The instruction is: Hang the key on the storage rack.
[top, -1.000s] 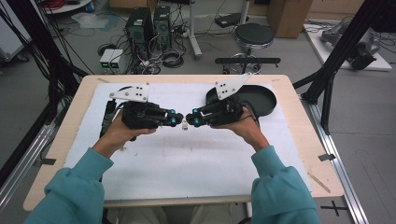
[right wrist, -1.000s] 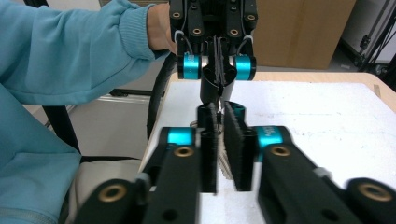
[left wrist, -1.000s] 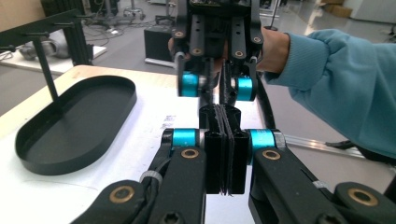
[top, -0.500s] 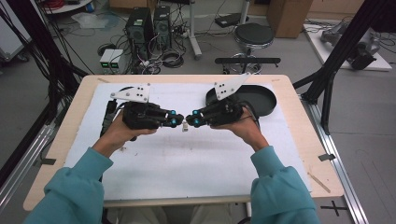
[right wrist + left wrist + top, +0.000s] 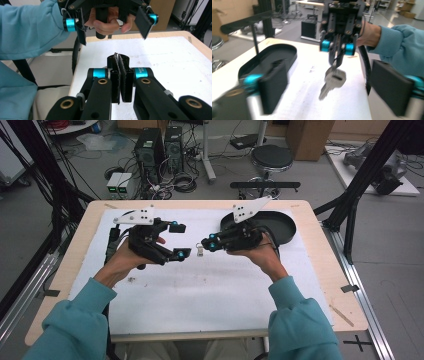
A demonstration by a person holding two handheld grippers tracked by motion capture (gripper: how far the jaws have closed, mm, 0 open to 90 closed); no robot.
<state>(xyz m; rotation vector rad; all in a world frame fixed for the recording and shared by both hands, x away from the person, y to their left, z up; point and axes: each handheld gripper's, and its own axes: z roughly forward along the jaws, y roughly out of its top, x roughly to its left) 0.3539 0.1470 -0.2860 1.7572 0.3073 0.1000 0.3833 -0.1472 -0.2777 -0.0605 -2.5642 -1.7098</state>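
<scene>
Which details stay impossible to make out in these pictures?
- Key: any stamped marking is lost to blur in the left gripper view; in the high view it is too small to read.
- Key in the right gripper view: hidden behind the shut fingers.
- Left gripper: its own fingers are motion-blurred.
- Black tray: the right gripper covers part of it.

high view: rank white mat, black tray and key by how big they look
1. white mat
2. black tray
3. key, tiny, hanging from the shut right gripper

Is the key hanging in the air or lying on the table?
Hanging. The right hand-held gripper pinches the key by its ring end, and its blade dangles above the white mat.
</scene>
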